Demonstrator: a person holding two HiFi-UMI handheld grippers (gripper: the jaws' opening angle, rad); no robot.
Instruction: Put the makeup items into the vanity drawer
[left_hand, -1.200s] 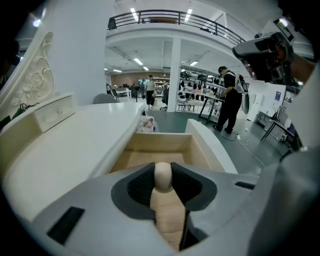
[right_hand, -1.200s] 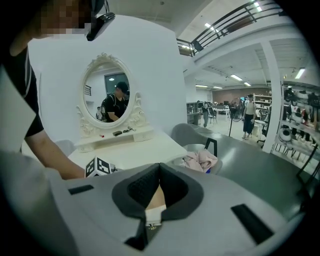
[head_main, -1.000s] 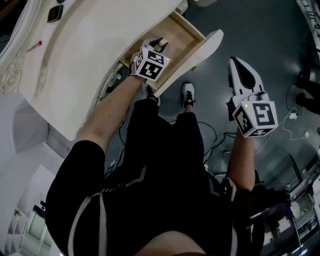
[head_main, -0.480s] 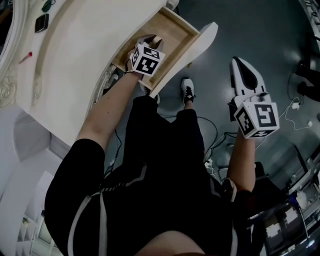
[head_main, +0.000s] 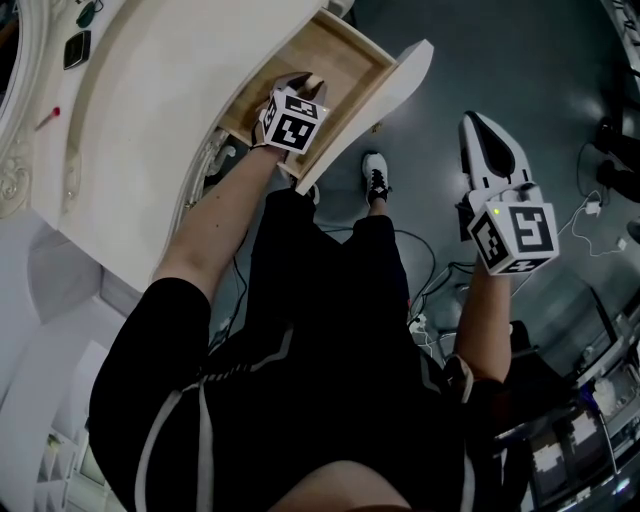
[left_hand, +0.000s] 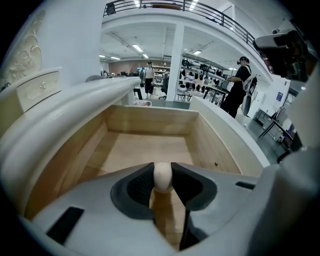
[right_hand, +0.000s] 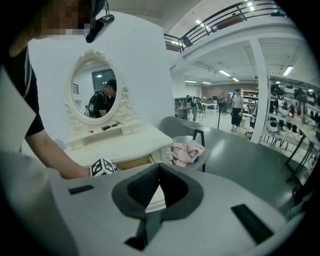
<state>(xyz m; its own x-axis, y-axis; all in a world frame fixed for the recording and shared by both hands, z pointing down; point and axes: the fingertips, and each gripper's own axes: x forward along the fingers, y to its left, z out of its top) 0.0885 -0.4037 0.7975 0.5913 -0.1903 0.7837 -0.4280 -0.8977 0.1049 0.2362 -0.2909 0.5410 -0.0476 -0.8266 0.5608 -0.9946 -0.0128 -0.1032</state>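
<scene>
The wooden vanity drawer (head_main: 400, 88) stands pulled open, and in the left gripper view its bare wooden floor (left_hand: 145, 150) holds nothing. My left gripper (head_main: 305, 82) hangs over the drawer's near end, pointing down into it. Its jaws (left_hand: 162, 176) are shut on a small cream makeup item with a rounded top (left_hand: 162, 177) and a tan stem below. My right gripper (head_main: 487, 135) is off to the right over the dark floor, away from the vanity, shut with nothing in it. In the right gripper view its tips (right_hand: 159, 168) meet.
The white vanity top (head_main: 150, 120) carries a dark compact (head_main: 76, 48) and a small red item (head_main: 48, 117) by the ornate mirror (right_hand: 97, 95). A grey chair with a pink cloth (right_hand: 187, 150) stands beside the vanity. My feet (head_main: 375, 185) and cables (head_main: 590, 215) are on the floor.
My left gripper has sunk a little lower into the drawer with the cream item still in its jaws. The right gripper has shifted only slightly.
</scene>
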